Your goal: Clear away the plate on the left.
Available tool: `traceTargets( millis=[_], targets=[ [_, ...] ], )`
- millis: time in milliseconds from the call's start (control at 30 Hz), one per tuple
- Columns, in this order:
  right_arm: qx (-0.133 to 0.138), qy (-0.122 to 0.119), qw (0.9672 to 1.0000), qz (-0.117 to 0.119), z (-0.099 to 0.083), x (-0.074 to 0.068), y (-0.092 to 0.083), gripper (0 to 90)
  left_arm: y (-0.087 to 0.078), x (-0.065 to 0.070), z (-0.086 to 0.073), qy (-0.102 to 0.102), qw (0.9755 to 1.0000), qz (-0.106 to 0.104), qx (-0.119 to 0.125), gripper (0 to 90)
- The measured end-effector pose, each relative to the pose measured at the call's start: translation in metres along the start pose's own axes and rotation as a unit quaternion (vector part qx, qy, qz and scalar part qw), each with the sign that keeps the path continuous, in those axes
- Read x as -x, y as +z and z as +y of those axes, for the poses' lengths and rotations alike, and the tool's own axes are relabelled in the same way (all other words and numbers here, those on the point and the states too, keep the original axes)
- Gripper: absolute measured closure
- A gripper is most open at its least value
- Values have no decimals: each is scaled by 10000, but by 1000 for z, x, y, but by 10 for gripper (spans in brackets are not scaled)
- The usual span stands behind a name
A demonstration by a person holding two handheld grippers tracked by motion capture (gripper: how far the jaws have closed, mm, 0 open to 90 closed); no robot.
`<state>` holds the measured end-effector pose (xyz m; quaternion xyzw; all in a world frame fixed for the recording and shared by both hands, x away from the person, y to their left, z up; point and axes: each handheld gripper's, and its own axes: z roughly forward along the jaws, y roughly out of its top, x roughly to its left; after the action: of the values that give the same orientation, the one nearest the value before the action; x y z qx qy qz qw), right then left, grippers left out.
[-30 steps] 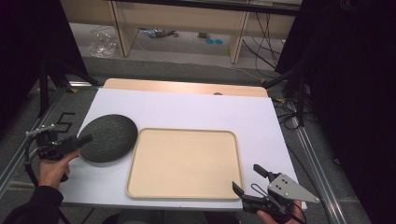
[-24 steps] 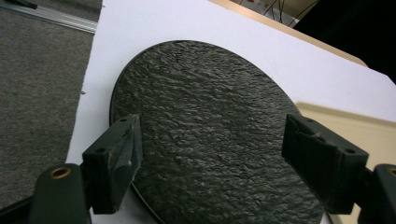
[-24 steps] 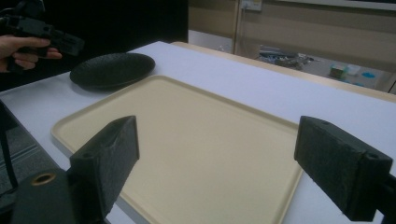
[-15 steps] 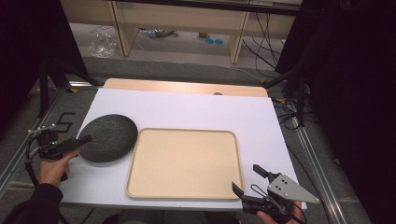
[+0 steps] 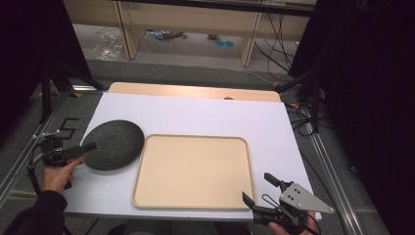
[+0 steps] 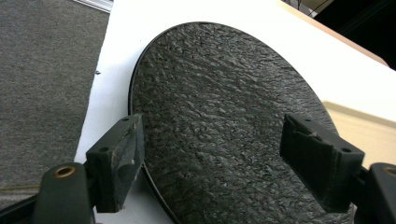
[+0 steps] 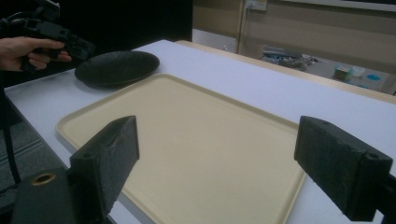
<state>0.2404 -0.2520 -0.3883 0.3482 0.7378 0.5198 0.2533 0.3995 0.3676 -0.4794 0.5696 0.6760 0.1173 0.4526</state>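
On the white table: beige tray, empty, at centre; nothing yet loaded, by appearance. Black plate, round, rough-textured, shallow, just left of the tray. Left gripper, jaws spread wide over the plate's near rim, ungrasped. Right gripper, jaws agape, holding nothing, at the tray's near corner.

Since a second ago my left gripper slides back toward my side of the table, so its jaws now sit at the black textured plate's near-left rim rather than over its edge. The plate itself shifts slightly toward the beige tray.
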Motion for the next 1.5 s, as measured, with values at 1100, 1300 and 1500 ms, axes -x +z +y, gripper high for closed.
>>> traceTargets(
  millis=[1100, 1300, 1500],
  targets=[
    [4, 57, 10000, -10, 0, 0, 0, 151, 13, -14, -11, -796, 9960, -298, -257, 322],
    [-25, 16, 10000, 9, 0, 0, 0, 151, 11, -20, -12, -1157, 9922, -388, -231, 427],
    [-26, 19, 10000, 13, 0, 0, 0, 151, 11, -19, -13, -1242, 9917, -261, -183, 475]
  ],
)
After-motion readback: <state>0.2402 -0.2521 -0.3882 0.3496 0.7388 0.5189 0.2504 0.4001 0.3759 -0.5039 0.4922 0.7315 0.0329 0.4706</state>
